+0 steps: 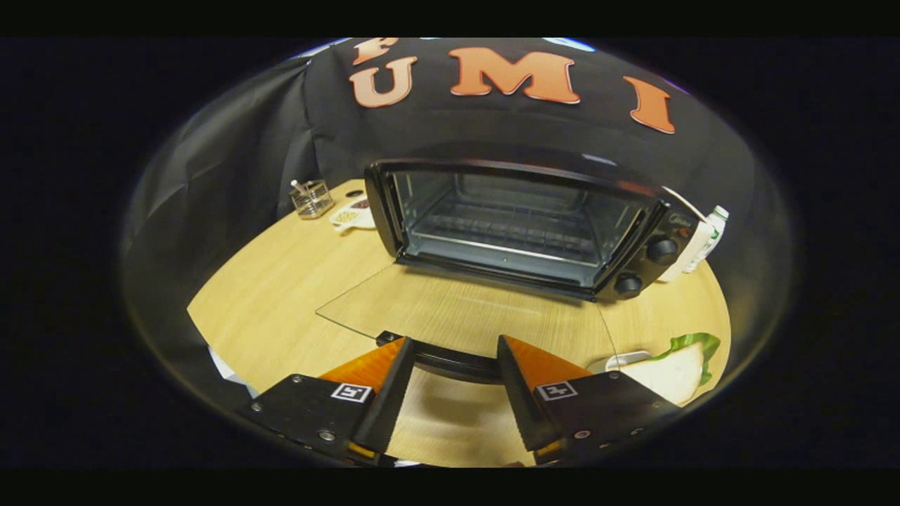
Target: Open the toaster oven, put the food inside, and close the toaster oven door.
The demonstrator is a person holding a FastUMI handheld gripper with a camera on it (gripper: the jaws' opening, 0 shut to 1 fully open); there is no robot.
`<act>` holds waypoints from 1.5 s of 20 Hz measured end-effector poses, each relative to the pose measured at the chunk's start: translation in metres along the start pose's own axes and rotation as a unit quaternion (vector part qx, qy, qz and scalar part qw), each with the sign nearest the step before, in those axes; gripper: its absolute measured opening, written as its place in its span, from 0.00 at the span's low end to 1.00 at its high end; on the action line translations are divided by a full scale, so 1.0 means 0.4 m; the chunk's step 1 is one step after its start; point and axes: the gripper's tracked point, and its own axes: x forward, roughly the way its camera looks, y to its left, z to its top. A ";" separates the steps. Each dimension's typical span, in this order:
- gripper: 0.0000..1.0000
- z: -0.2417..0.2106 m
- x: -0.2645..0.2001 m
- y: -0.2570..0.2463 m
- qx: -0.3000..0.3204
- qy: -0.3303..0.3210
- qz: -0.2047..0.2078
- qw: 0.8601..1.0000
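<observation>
We are in a booth with black cloth walls, over a pale wood counter point(281, 295). Our gripper point(453, 379) hangs low with its 2 fingers spread apart and nothing between them; they straddle the dark handle point(450, 364) of the door without pressing on it.

Just ahead, the glass door point(464, 313) lies flat on the counter, fully dropped, so we judge step 1 done. Beyond it the oven point(513, 225) stands open, its rack point(492, 232) bare, with 2 knobs point(661, 249) on its right panel.

The food, 1 sandwich point(675, 369) with a green leaf, sits on a plate point(626, 358) just right of our right finger, beside the door's corner and outside the oven. So 2 steps are left, as we read it: loading the sandwich and shutting the door.

Farther off we count 1 clear cup point(311, 199) and 1 small dish point(354, 213) left of the oven, and 1 bottle point(706, 235) behind its right side.
</observation>
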 end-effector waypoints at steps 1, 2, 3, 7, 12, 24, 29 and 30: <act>0.72 -0.013 0.011 0.001 -0.002 0.012 -0.001 1.000; 0.72 -0.020 0.018 0.005 -0.002 0.021 -0.002 1.000; 0.73 -0.029 0.030 0.007 0.001 0.029 0.000 1.000; 0.76 -0.059 0.063 0.007 0.016 0.053 0.007 0.998; 0.79 -0.032 0.077 0.000 0.038 0.040 0.008 0.998; 0.92 0.003 -0.151 -0.230 0.103 -0.019 -0.031 0.994; 0.93 -0.047 -0.238 -0.406 0.079 -0.016 -0.088 0.993; 0.92 -0.058 -0.251 -0.436 0.073 -0.014 -0.097 0.992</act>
